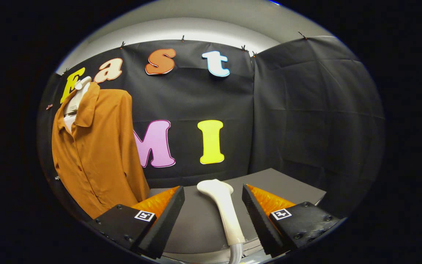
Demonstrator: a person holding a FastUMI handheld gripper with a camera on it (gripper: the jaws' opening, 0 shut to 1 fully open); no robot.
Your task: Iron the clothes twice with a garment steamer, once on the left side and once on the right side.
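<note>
Garment steamer (222, 212), white, lying on the grey bench (291, 187) with its head pointing away toward the booth wall and its hose end nearest the camera. It lies between the two fingers of the tool (213, 194), touched by neither. The tool is level and low over the bench, fingers spread wide apart and aimed forward, holding nothing. Beyond and left of the fingers, an orange-brown shirt (99, 154) hangs upright on a white mannequin form (75, 97).
</note>
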